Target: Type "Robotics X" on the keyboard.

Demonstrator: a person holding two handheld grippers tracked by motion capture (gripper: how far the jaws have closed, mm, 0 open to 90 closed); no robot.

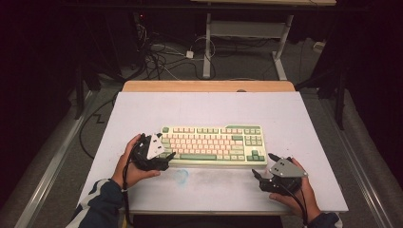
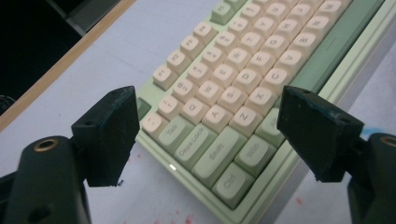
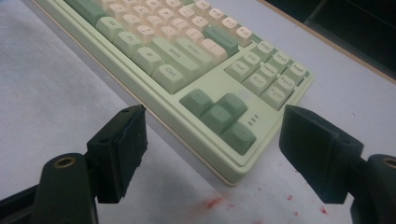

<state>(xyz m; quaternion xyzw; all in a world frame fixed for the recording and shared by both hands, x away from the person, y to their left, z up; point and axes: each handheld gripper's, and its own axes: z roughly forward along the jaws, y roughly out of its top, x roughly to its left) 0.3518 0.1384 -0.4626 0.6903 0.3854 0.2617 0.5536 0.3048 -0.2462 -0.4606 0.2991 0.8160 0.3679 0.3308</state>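
The right hand-held gripper is pointing at the keyboard's arrow-key corner, jaws standing wide apart with nothing between them. The keyboard is lying on the pale tabletop, which is showing red specks.

The white table is seen from above, facing twelve o'clock. The pale green and cream mechanical keyboard is shared closely by both gripper views: its seven o'clock corner and its five o'clock corner.

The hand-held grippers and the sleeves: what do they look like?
Each hand-held gripper, left and right, is black with two blocky black jaws, a grey three-cornered plate on top and a black cable. The left sleeve is dark blue with white stripes; the right cuff is dark.
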